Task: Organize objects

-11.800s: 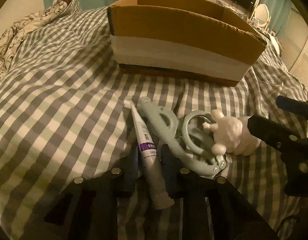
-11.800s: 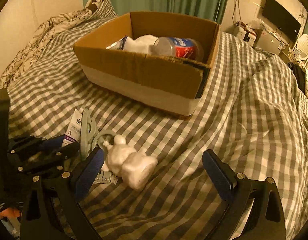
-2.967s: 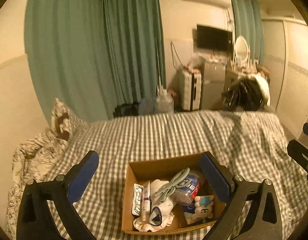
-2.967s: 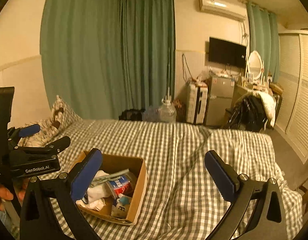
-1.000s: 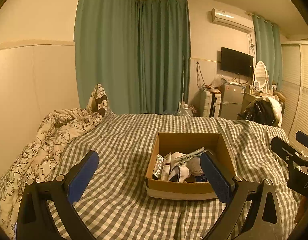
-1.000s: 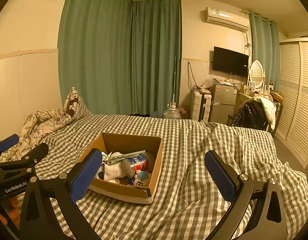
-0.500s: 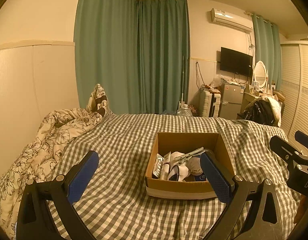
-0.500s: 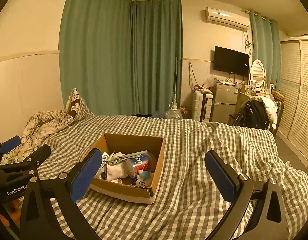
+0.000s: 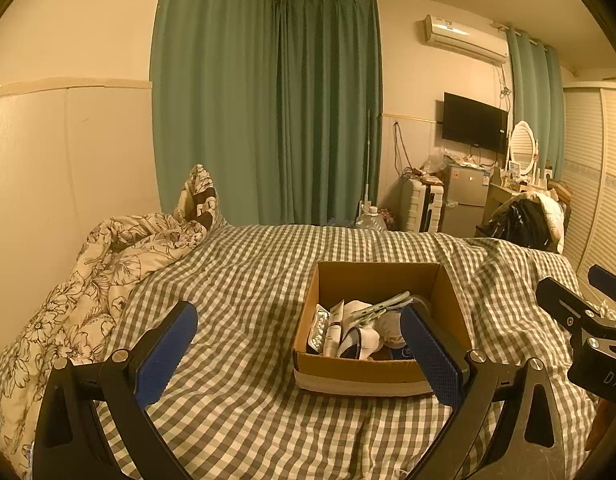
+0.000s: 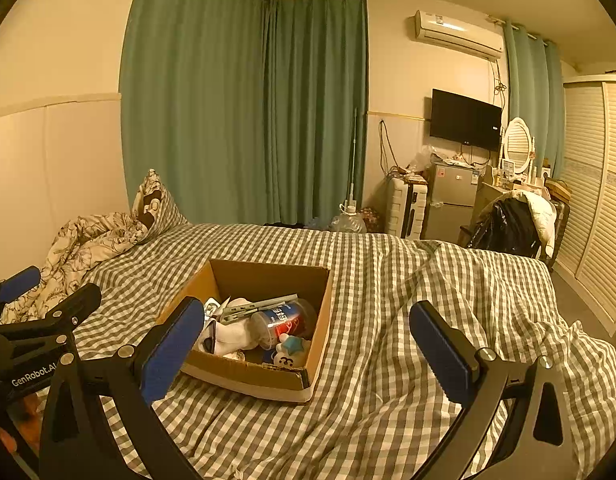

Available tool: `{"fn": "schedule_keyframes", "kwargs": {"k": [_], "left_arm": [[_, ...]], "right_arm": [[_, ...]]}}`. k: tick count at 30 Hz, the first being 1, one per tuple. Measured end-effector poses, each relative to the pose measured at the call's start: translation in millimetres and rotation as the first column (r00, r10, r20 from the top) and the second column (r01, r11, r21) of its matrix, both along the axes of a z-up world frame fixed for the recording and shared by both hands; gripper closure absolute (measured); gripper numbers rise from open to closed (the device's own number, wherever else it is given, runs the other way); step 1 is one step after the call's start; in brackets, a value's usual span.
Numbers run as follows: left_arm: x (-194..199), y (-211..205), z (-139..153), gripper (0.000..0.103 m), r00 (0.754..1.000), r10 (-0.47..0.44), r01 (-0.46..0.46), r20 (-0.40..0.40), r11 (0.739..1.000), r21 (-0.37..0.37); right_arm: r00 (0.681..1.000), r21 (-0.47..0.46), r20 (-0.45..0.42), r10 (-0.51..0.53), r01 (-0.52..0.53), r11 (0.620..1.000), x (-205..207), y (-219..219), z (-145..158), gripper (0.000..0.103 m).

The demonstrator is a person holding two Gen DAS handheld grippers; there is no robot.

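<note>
Both grippers are up and clear above the bed. The left gripper hangs with its blue-padded jaws spread wide, nothing between them, and the right gripper matches it, jaws fully released and empty. From the right wrist view, the left tool also shows at 9 o'clock, black frame with blue tips; from the left wrist view, the right tool pokes in at 3 o'clock.

The open brown cardboard box with a pale band round its base sits on the grey-and-white checked bedspread, low and right of centre in the left view, at about 7 o'clock from centre in the right view. Everything is inside it: a silver blister pack of pills against the left wall, a white tube with a purple band just beside it, a pale green scissor-like tool lying across the top of the pile, a clear plastic bottle with a red-and-blue label on its side, white crumpled cloth beneath, and a small white-and-blue plush toy near the front right corner.

A floral quilt is bunched at 9 o'clock against the wall. Green curtains hang at 12 o'clock, with a black wall television towards 2 o'clock.
</note>
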State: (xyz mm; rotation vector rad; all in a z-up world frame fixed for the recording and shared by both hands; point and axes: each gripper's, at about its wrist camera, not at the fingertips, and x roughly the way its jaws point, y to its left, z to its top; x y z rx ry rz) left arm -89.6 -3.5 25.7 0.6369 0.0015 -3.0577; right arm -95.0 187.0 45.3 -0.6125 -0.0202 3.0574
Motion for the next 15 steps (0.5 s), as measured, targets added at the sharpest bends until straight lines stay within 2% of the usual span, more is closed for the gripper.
{"fn": "schedule_keyframes", "kwargs": {"k": [15], "left_arm": [[2.5,0.6,0.4,0.000,1.000,0.007,-0.007,-0.007,1.000,-0.025]], "right_arm": [[1.000,0.001,0.007,-0.003,0.003,1.000,0.4,0.9,-0.9,0.000]]}}
